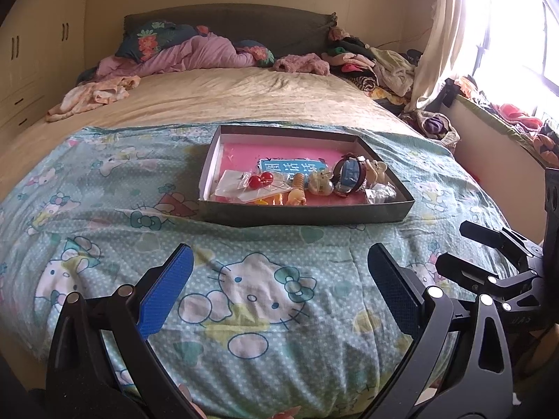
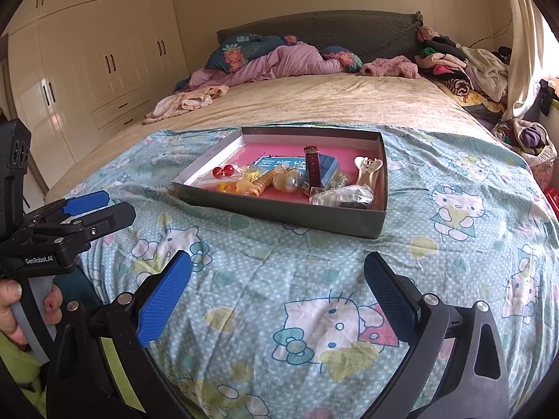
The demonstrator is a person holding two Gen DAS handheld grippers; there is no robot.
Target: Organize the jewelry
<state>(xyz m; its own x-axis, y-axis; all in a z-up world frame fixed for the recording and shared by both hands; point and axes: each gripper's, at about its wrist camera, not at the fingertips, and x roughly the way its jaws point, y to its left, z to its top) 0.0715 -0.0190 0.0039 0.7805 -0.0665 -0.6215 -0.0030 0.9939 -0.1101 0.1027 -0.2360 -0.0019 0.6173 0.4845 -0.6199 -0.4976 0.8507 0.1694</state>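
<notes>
Both tongs, left (image 1: 279, 293) and right (image 2: 277, 296), hang wide and empty over the bed's near edge; the jewelry (image 1: 300, 181) sits jumbled in a tray (image 1: 304, 214) farther up the quilt (image 1: 104, 181)

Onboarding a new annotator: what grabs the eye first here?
The shallow dark cardboard tray with a pink floor, mid-bed on the teal cartoon-cat blanket, crammed with trinkets: a pair of red cherry beads at its left, a brown-strapped wristwatch standing up. Both grippers, left and right, hang open short of it.
</notes>
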